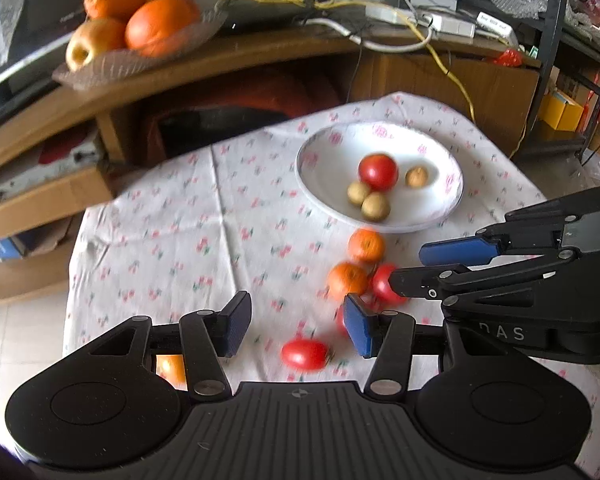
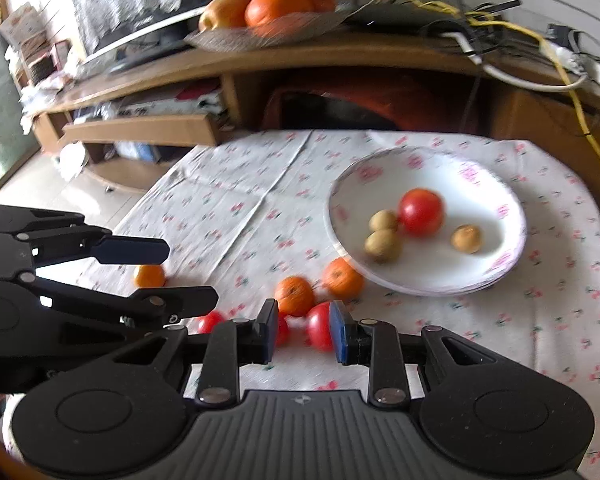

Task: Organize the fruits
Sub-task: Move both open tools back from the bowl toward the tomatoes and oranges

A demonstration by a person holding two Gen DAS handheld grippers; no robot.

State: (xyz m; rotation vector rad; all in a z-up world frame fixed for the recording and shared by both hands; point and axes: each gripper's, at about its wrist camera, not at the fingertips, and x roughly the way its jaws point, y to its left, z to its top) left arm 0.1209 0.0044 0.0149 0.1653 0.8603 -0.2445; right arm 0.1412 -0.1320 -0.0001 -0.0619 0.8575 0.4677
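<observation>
Nearest, left gripper [image 1: 296,328]: jaws spread wide, nothing between them, hanging over the near edge of the tablecloth [image 1: 172,216], seemingly ready for a pick. Right gripper [image 2: 304,336]: jaws at a middling gap, empty, pads flanking but not clasping the red tomato [image 2: 320,326] just beyond them, judged the next pick. Loose fruit on the cloth, awaiting sorting: three small oranges, two [image 2: 296,295] [image 2: 342,278] near the plate's rim and one [image 2: 150,275] apart to the left; three tomatoes, including one [image 1: 305,354] lying near the left gripper. White plate [image 2: 496,276], far right, judged the collecting point: one large tomato [image 2: 421,211], three small brown fruits [image 2: 384,245]. Glass dish [image 1: 112,65] on the far shelf: two oranges, one apple, not involved.
</observation>
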